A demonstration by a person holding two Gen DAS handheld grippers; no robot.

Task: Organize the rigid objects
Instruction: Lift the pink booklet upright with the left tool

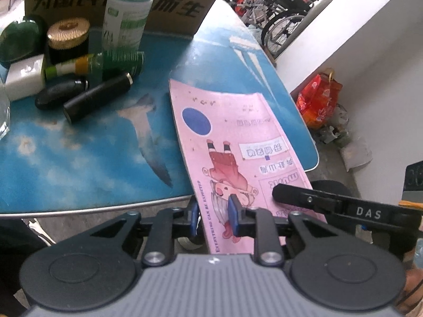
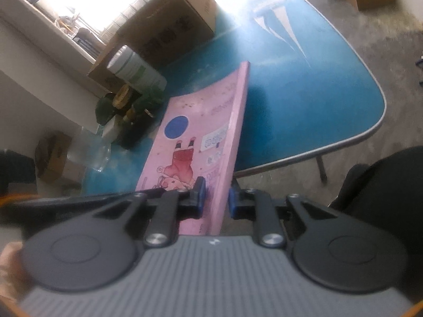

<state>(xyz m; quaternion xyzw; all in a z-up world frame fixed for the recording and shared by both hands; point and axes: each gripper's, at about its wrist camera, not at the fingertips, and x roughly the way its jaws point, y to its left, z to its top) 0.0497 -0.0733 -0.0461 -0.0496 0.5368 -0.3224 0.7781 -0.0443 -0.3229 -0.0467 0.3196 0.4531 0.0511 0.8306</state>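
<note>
A pink book (image 1: pixel 238 145) with a cartoon cover and a blue dot lies lengthwise over the blue table (image 1: pixel 79 158), its near end past the table's front edge. My left gripper (image 1: pixel 214 215) is shut on that near end, blue pads pressing the cover from both sides. The right gripper's black finger (image 1: pixel 290 195) lies on the cover just to the right. In the right wrist view the book (image 2: pixel 195 132) looks tilted, its thick edge facing right, and my right gripper (image 2: pixel 216 198) is shut on its near corner.
At the table's far left stand a white-green bottle (image 1: pixel 129 13), a gold-lidded jar (image 1: pixel 67 39), a dark green case (image 1: pixel 21 39), a white box (image 1: pixel 25 76) and black tubes (image 1: pixel 97 95). A cardboard box (image 1: pixel 171 8) stands behind them. A glass (image 1: pixel 4 111) sits at the left edge. Wheelchairs (image 1: pixel 277 13) and a red bag (image 1: pixel 317 100) are beyond the table.
</note>
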